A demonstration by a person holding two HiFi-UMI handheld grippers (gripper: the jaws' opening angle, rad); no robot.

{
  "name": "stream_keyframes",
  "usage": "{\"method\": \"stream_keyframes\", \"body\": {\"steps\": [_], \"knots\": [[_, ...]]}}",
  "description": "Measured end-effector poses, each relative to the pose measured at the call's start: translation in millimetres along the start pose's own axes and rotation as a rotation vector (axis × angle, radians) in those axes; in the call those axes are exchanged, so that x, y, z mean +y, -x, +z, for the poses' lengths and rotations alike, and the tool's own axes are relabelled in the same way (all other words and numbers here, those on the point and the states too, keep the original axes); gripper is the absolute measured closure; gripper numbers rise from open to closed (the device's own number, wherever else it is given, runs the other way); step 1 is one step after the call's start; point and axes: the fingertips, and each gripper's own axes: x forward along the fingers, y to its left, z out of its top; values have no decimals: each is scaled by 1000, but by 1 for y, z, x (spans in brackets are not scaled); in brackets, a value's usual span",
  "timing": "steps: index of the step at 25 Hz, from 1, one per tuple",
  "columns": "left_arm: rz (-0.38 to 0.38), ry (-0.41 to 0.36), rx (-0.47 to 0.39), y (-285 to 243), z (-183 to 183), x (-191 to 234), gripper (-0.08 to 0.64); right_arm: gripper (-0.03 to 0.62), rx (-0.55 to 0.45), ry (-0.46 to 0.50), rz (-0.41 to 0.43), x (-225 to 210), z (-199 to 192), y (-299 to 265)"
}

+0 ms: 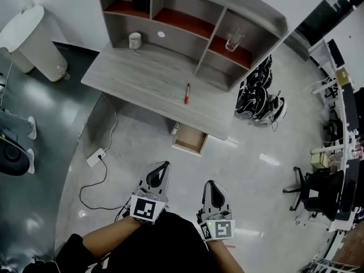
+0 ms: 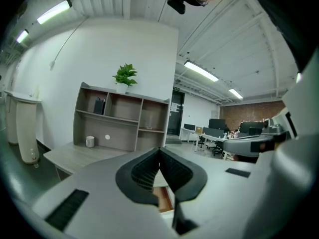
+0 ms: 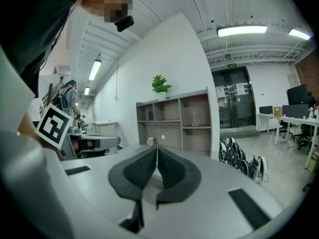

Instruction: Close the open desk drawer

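Left hand-held gripper [image 1: 165,165]: we are noting its jaws pressed together with nothing between them, pointing toward the desk.
Right hand-held gripper [image 1: 210,183]: we are recording its jaws together too, empty, just beside the left one.
Desk drawer [image 1: 189,140]: we are finding it standing open under the tabletop's [image 1: 142,75] front edge, apart from both grippers.
Tabletop items: we are observing a red pen [image 1: 186,93] lying near the front edge and a white cup [image 1: 135,40] standing by the shelf unit [image 1: 193,13].

The tabletop [image 1: 148,78] was grey wood-grain, the shelf floors [image 1: 181,21] red, the pen [image 1: 186,93] red, the mug [image 1: 135,40] white, the drawer [image 1: 190,140] pale tan inside, the plant [image 2: 124,76] green.
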Motion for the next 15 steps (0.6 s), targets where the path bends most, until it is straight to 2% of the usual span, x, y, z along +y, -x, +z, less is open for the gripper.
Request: {"method": "stream_keyframes", "body": {"steps": [3, 6, 8, 10, 15], "knots": [[23, 14, 0, -20, 4, 30, 546, 574, 10, 5, -33, -14, 2, -26], [12, -5, 20, -42, 3, 50, 546, 575, 29, 5, -110, -29, 3, -48], [-1, -7, 19, -54, 3, 57, 546, 575, 35, 0, -127, -32, 3, -61], [-23, -3, 29, -62, 2, 59, 546, 574, 40, 5, -135, -32, 4, -69], [-105, -28, 123, -81, -21, 61, 546, 575, 51, 8, -170, -43, -6, -85]]}}
